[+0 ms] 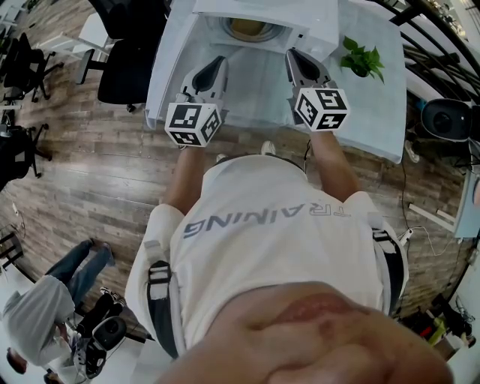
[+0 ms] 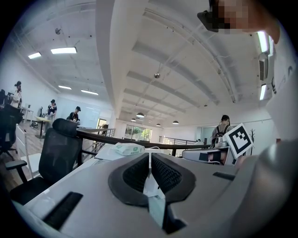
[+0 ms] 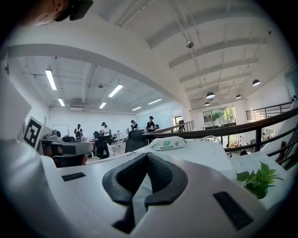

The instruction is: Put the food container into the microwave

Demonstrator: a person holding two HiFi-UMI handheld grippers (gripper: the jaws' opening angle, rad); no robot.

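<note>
In the head view a white microwave [image 1: 304, 16] stands at the far side of a white table [image 1: 375, 112]. In its open front a round tan food container [image 1: 251, 28] shows. My left gripper [image 1: 217, 61] and right gripper [image 1: 292, 54] are held side by side above the table, pointing at the microwave and just short of it. In the left gripper view the left gripper [image 2: 150, 157] has its dark pads pressed together with nothing between them. In the right gripper view the right gripper [image 3: 146, 157] is likewise shut and empty. Neither gripper view shows the microwave or the container.
A small green potted plant [image 1: 362, 58] [image 3: 257, 179] sits on the table to the right of the microwave. A white pack of wipes [image 2: 129, 148] [image 3: 168, 143] lies ahead of the grippers. A black office chair [image 1: 124, 67] [image 2: 58, 148] stands left of the table. Another person [image 1: 45, 307] crouches at lower left.
</note>
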